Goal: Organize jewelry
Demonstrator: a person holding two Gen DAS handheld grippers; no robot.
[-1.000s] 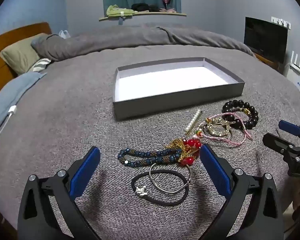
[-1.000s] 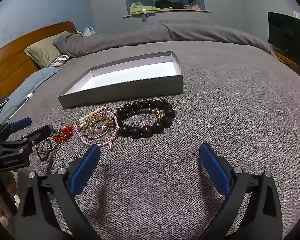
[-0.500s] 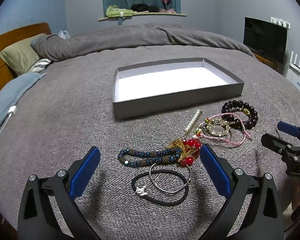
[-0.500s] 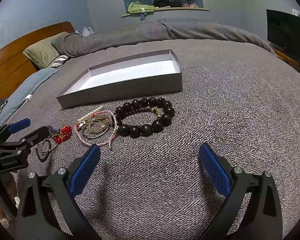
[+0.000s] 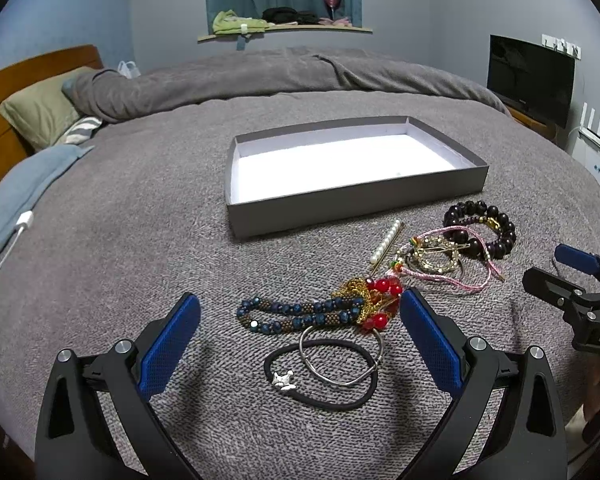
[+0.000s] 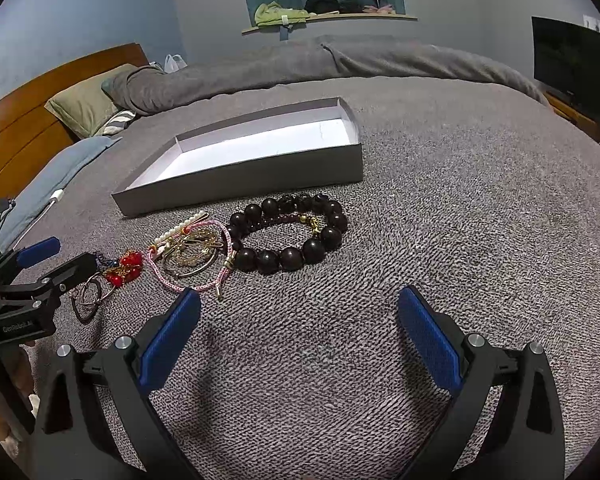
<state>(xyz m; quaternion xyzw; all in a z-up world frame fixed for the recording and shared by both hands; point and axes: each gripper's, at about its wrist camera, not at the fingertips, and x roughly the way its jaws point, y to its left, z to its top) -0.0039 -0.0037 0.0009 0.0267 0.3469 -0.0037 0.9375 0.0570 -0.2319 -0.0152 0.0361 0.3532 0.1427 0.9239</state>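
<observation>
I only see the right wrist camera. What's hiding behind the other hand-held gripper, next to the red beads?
Observer: A blue bead bracelet lies there on the bedspread. One end is tangled with the red beads and a gold chain.
Child: I see a dark loop there too. Is it one loop or two?
Observer: Two. A black hair tie lies flat, and a thin silver ring lies across it.
Child: Has the hair tie got anything on it?
Observer: Yes, a small silver charm sits on its near left side.
</observation>
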